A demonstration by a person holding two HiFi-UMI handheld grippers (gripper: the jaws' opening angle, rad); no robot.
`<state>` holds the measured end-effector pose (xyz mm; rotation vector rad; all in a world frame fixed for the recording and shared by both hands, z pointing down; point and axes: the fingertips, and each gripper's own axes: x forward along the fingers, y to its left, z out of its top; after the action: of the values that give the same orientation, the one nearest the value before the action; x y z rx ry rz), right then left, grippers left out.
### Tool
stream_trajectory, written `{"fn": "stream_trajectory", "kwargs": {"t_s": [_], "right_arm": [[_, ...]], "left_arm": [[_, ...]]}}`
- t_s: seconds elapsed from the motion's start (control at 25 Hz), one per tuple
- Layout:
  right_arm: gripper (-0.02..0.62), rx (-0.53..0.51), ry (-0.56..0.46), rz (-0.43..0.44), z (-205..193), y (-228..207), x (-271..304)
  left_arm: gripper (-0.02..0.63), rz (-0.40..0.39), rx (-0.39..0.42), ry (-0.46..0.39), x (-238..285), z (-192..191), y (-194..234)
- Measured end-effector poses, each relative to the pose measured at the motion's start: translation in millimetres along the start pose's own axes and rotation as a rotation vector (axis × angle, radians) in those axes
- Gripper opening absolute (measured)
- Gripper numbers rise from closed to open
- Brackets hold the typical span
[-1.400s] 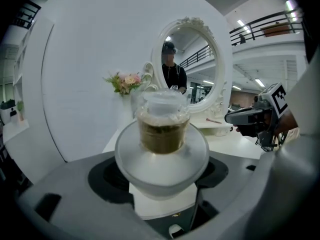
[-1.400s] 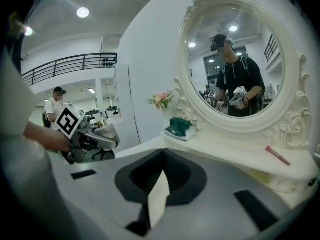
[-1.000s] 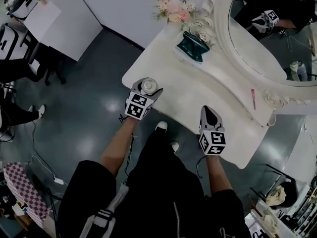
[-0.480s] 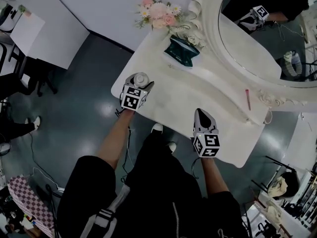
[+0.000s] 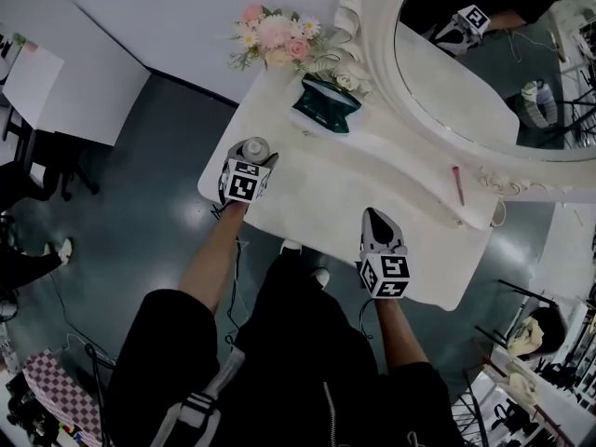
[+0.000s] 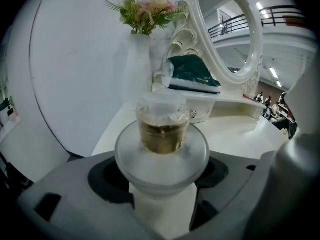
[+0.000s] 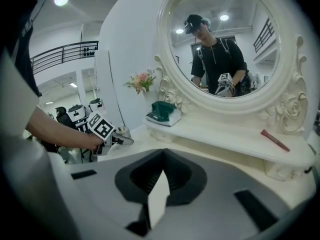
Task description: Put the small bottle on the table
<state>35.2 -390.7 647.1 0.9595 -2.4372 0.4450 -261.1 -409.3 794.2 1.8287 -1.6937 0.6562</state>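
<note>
Small bottle (image 6: 162, 129): frosted round body, amber neck, clear cap, sits upright between the jaws of the left gripper (image 5: 253, 156). Jaws stand wide apart and close on the frosted body from both sides, so the bottle is gripped. In the head view the bottle's round top shows just ahead of the gripper's marker cube, at the left end of the white table (image 5: 410, 203), close to its left edge. Can't tell whether the bottle's base touches the tabletop or hangs just above it.

Right gripper (image 5: 373, 216): jaws fully together, nothing between them, only the white pads meeting in its own view. It sits over the near edge of the table, right of the person's body and well apart from the left gripper. Tip points toward the back of the table.

Oval mirror (image 5: 466, 73) with an ornate white frame stands at the back right of the table and reflects the person and a marker cube. Flowers (image 5: 270, 37), pink and white, stand at the back left corner. Green case (image 5: 326, 105) lies on the raised ledge just beside the flowers, between them and the mirror. Thin red stick (image 5: 457, 184) lies on the ledge under the mirror, toward the right. Dark glossy floor (image 5: 140, 212) is on the left of the table.
</note>
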Motion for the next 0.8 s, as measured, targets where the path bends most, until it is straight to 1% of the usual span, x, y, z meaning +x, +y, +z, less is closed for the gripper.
{"fn": "stream_trajectory", "kwargs": {"t_s": [0.16,0.4,0.56,0.68,0.72,0.76,0.8], "right_arm": [[0.002,0.012,0.003,-0.016,1,0,2],[0.002,0.024,-0.003,-0.045,3,-2,-3],[0.002,0.03,-0.018,-0.063,8,-7,-11],[0.002,0.047,-0.042,-0.082,13,-20,-18],[0.002,0.051,-0.051,-0.089,15,-24,-21],[0.002,0.054,-0.059,-0.095,17,-29,-23],[0.002,0.056,-0.068,-0.1,19,-32,-26]], "left_arm": [[0.339,-0.015,0.005,0.031,2,-2,-3],[0.341,-0.032,0.013,0.029,7,-7,-4],[0.342,-0.033,0.065,0.032,7,-11,-5],[0.345,-0.037,0.063,0.042,7,-13,-5],[0.367,-0.036,0.057,0.044,7,-12,-5],[0.408,-0.032,0.051,0.042,5,-11,-5],[0.431,-0.021,0.047,0.035,1,-9,-4]]}}
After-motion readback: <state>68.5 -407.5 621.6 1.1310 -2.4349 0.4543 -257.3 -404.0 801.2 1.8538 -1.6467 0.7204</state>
